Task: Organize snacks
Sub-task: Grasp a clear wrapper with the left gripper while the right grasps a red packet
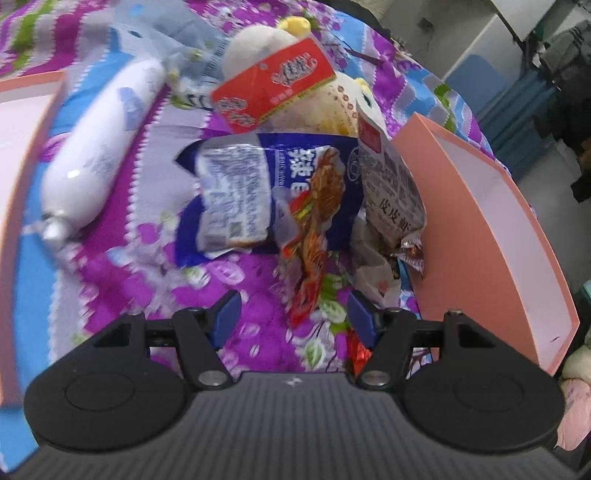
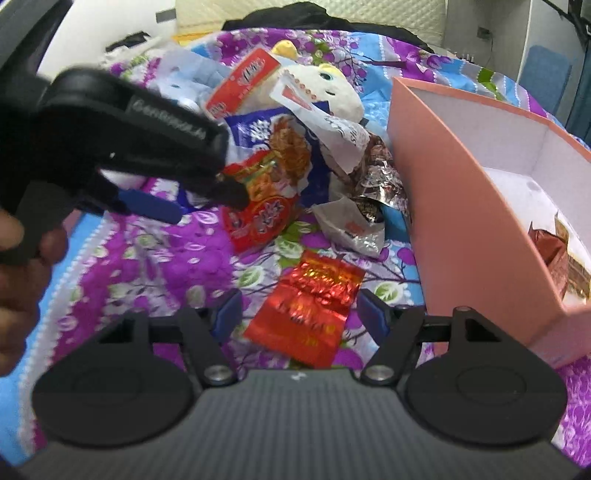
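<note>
A heap of snack packets (image 2: 295,158) lies on the flowered bedspread (image 2: 155,258) beside a pink box (image 2: 454,206), with one red packet (image 2: 306,306) lying apart in front. The right gripper (image 2: 299,310) hangs over that red packet, fingers apart and empty. The left gripper (image 1: 291,314) hovers near the blue packet (image 1: 266,192), fingers also apart.

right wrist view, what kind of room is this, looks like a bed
Probably a bedroom: snack packets lie on a floral quilt with a plush toy on it, and a padded headboard-like panel stands behind.
</note>
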Action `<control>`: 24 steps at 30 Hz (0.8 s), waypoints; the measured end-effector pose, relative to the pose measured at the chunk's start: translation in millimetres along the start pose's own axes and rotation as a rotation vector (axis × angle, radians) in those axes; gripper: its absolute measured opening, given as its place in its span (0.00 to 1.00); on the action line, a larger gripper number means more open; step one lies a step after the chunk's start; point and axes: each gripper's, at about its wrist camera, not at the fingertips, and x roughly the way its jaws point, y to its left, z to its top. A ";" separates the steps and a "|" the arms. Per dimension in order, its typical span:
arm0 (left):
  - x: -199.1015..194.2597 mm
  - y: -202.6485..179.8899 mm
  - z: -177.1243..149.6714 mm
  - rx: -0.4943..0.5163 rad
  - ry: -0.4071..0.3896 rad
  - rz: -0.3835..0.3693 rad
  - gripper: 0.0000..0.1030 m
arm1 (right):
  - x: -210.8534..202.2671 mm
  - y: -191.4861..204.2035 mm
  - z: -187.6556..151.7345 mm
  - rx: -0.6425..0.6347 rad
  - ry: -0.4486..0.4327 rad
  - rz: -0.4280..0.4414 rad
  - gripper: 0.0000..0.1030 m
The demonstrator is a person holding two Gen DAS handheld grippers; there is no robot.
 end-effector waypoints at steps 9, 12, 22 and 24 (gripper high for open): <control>50.3 -6.1 17.3 0.042 0.014 -0.024 0.66 | 34.4 -1.2 0.9 -0.044 0.043 -0.081 0.67; 61.6 -8.4 20.2 0.041 0.015 -0.018 0.61 | 37.0 -2.2 1.3 -0.041 0.048 -0.076 0.63; 61.6 -18.2 16.1 0.038 0.007 0.020 0.17 | 32.6 -0.3 13.3 -0.002 0.071 -0.019 0.55; 54.7 -23.9 14.1 0.041 -0.008 0.031 0.15 | 27.9 0.4 13.9 0.001 0.057 -0.002 0.55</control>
